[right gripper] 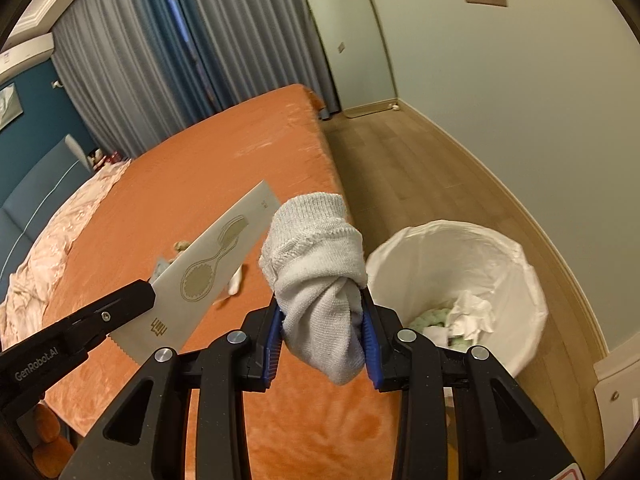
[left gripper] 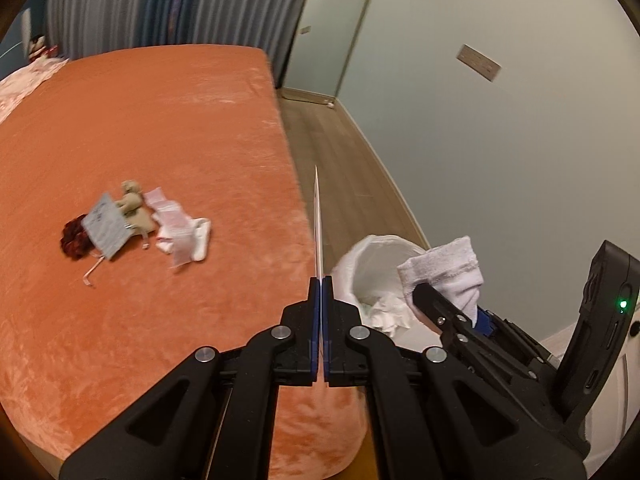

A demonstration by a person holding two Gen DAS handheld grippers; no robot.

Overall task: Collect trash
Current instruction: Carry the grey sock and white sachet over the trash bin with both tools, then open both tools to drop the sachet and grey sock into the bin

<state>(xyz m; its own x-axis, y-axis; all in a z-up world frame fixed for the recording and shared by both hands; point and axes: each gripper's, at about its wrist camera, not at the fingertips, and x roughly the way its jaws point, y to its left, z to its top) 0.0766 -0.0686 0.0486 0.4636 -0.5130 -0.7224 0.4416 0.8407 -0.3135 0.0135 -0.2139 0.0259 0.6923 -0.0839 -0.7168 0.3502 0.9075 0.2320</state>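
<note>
My left gripper (left gripper: 320, 286) is shut on a flat white paper packet (left gripper: 317, 216), seen edge-on; in the right wrist view the packet (right gripper: 216, 272) shows a printed brush drawing. My right gripper (right gripper: 324, 320) is shut on a balled white sock (right gripper: 320, 280), also seen in the left wrist view (left gripper: 444, 272), held beside the bed's edge near a white-lined trash bin (right gripper: 480, 248) on the floor. The bin (left gripper: 360, 264) holds crumpled tissue and a pale green item. A pile of trash (left gripper: 132, 224) lies on the orange bed (left gripper: 160, 120): wrappers, a white sock, a beige lump, a dark red item.
Wooden floor (right gripper: 400, 160) runs between the bed and a pale wall (right gripper: 520, 100). A mirror (right gripper: 352, 40) leans in the far corner. Grey curtains (right gripper: 160, 40) hang behind the bed. A pink blanket (right gripper: 60, 232) lies at the bed's left. White furniture (right gripper: 616, 392) stands at right.
</note>
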